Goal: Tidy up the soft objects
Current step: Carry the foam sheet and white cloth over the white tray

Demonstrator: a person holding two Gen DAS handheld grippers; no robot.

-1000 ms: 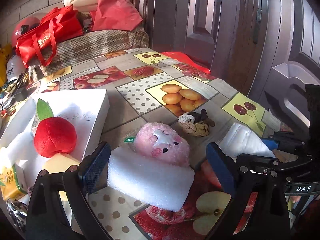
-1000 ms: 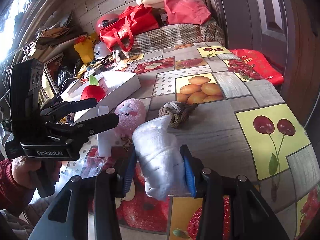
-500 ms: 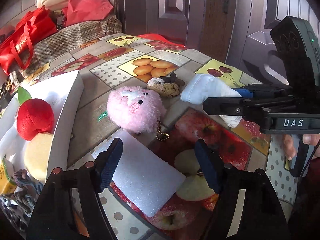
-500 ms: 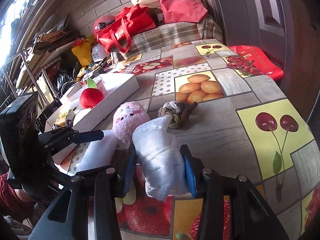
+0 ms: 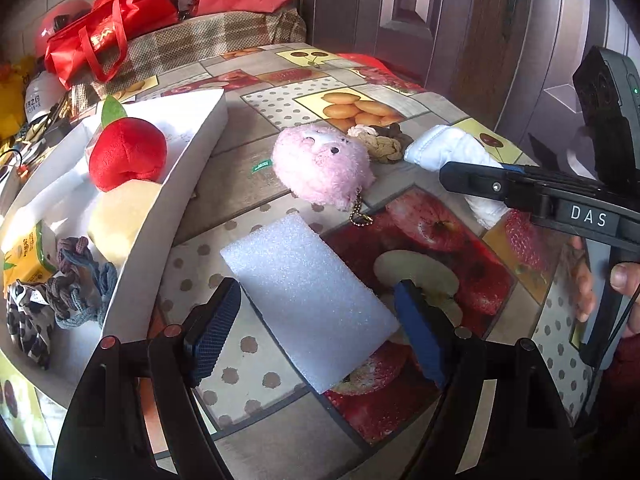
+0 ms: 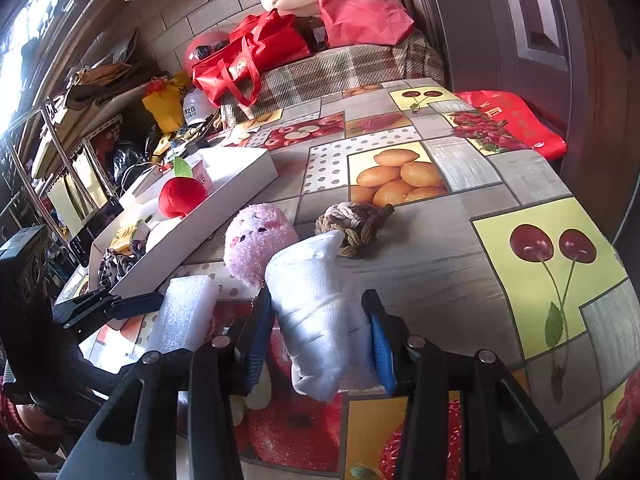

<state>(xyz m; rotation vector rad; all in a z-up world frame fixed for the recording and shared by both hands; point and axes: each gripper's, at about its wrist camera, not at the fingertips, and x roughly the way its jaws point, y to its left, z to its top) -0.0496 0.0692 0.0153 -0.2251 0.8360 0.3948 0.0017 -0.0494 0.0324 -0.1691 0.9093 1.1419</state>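
The left gripper [image 5: 316, 332] stands part open astride the near end of the white foam block [image 5: 308, 300], its jaws having just widened a little and neither pad pressing. The block lies flat on the surface [image 5: 256, 168], just right of the white box [image 5: 176, 184]. It looks very light and springy, so a gentle pinch across its short width should do. The right gripper [image 6: 318, 338] is clamped on a soft white cloth roll [image 6: 316, 312], which dents easily.
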